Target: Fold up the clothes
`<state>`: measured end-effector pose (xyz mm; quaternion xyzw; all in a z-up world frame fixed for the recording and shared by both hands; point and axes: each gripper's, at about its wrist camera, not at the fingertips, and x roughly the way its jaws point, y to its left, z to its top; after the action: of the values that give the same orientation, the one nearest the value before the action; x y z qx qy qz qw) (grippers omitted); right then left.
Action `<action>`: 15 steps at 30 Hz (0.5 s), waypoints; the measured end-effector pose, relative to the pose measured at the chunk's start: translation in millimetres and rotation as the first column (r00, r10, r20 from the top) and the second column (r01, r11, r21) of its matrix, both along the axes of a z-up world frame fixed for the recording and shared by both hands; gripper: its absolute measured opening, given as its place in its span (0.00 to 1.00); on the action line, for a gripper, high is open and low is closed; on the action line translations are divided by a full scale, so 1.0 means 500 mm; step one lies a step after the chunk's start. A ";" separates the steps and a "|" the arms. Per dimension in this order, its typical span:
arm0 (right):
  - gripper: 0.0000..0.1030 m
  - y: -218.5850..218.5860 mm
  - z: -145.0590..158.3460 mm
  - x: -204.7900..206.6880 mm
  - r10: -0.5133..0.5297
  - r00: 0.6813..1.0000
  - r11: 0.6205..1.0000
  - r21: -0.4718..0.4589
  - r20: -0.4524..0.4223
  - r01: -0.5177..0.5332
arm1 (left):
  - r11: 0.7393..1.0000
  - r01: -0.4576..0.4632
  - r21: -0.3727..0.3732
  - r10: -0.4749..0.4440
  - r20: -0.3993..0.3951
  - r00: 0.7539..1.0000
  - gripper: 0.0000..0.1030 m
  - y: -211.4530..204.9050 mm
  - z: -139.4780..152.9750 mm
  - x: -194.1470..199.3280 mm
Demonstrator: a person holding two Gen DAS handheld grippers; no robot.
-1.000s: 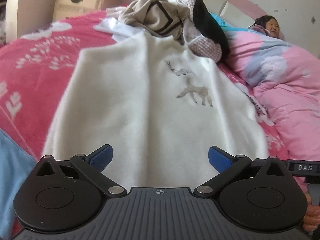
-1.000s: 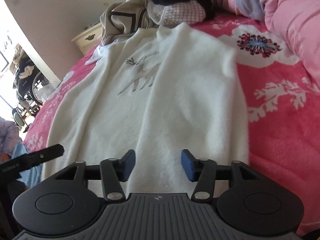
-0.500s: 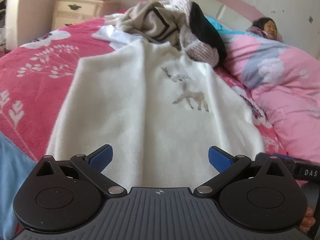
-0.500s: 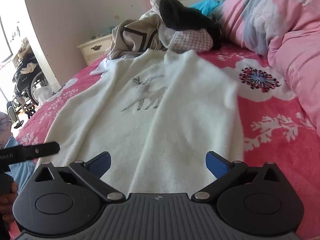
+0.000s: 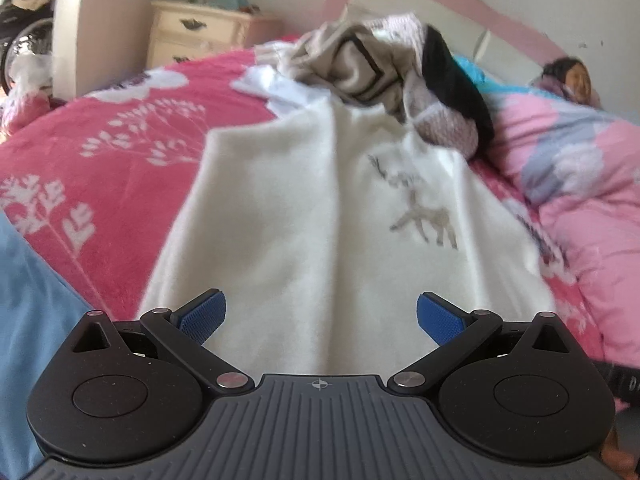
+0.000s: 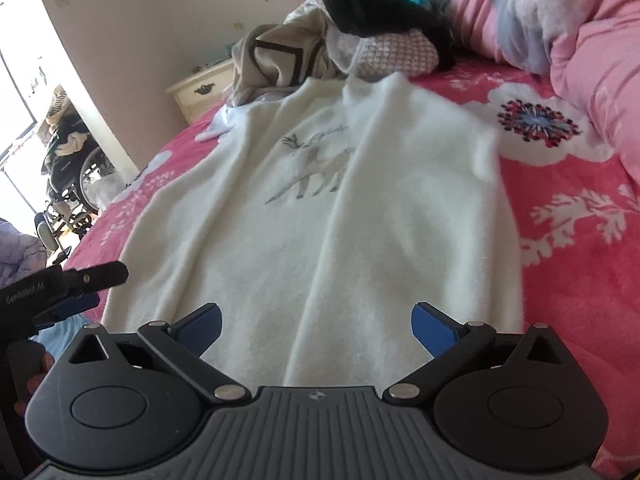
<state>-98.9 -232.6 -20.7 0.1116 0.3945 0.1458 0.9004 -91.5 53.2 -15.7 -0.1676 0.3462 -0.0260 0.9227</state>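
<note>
A cream fleece top [image 5: 312, 208] with a grey deer print lies spread flat on the pink floral bed, running away from both cameras; in the right wrist view the same top [image 6: 320, 208] fills the middle. My left gripper [image 5: 320, 318] hangs open over its near hem, blue pads wide apart, nothing between them. My right gripper [image 6: 316, 326] is likewise open above the near hem, holding nothing. The left gripper's finger [image 6: 96, 274] shows at the left edge of the right wrist view.
A heap of other clothes [image 5: 384, 80], beige, patterned and black, sits at the top's far end. A pink quilt [image 5: 580, 184] covers a person lying at the right. A cream nightstand [image 5: 196, 34] stands behind the bed. A wheelchair [image 6: 68, 184] stands by the doorway.
The right gripper's jaws have spread from partly closed to wide open. Both cameras have tilted a little, so the top sits lower in view. The left gripper stays open.
</note>
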 end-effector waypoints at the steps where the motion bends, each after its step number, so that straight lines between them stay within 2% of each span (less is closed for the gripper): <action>1: 1.00 0.001 0.002 -0.002 0.000 1.000 1.000 -0.008 0.014 0.000 | 1.000 -0.013 -0.012 0.012 -0.004 1.000 1.00 0.005 0.001 0.002; 6: 1.00 0.000 0.006 -0.009 0.001 0.998 1.000 -0.026 0.068 0.001 | 0.999 -0.031 -0.033 0.030 -0.031 0.999 1.00 0.014 -0.006 0.010; 12: 0.99 0.003 -0.005 -0.001 -0.005 0.997 0.999 -0.051 0.077 0.009 | 0.999 0.041 0.009 -0.040 -0.106 0.994 1.00 0.000 -0.023 0.025; 15: 0.98 -0.002 -0.012 0.003 -0.016 0.997 0.998 -0.053 0.072 0.020 | 0.998 0.053 0.034 -0.049 -0.101 0.994 1.00 -0.008 -0.027 0.025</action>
<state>-97.5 -233.5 -26.7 0.0856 0.3649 0.1309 0.9178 -79.2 49.2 -29.2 -0.1431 0.3965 -0.0349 0.9061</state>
